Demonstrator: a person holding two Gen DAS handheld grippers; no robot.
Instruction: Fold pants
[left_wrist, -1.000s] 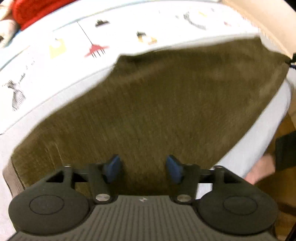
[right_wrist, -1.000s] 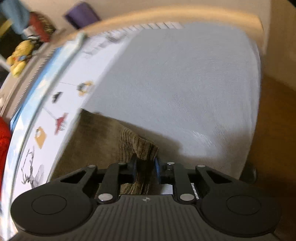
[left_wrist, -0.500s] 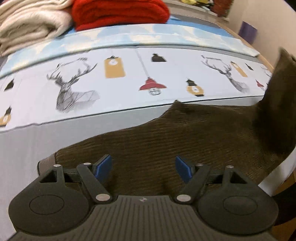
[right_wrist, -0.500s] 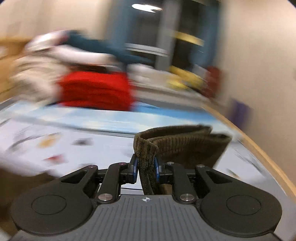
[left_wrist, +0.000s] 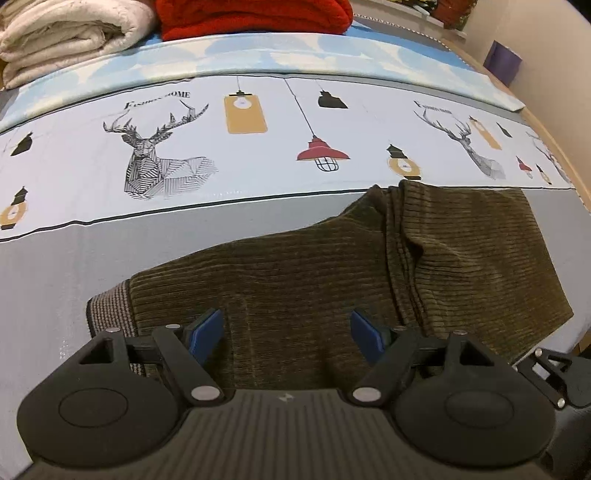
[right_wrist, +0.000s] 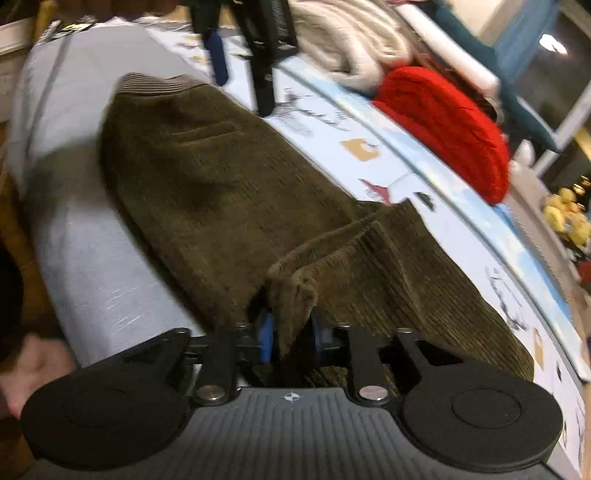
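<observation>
Jaws first: my left gripper (left_wrist: 287, 332) hangs spread and empty over the pants (left_wrist: 332, 273) on the bed (left_wrist: 55, 266); my right gripper (right_wrist: 290, 338) is easing apart, hem bunched between; soft, limp corduroy, best pinched at hems or waistband (left_wrist: 107, 306).

1. The right wrist view was smeared by motion, so the prints on the bed sheet (right_wrist: 369, 155) were hard to read there.
2. The lower edge of the pants (left_wrist: 295, 295) lay hidden behind the left gripper (left_wrist: 288, 328) body.
3. The cream blanket (left_wrist: 66, 33) and red knit (left_wrist: 255, 14) were cut off by the top edge.
4. A hand (right_wrist: 33, 365) at the left edge was blurred and only partly seen.
5. Whether the right gripper (right_wrist: 291, 332) pads touched the cuff between them stayed unclear.
</observation>
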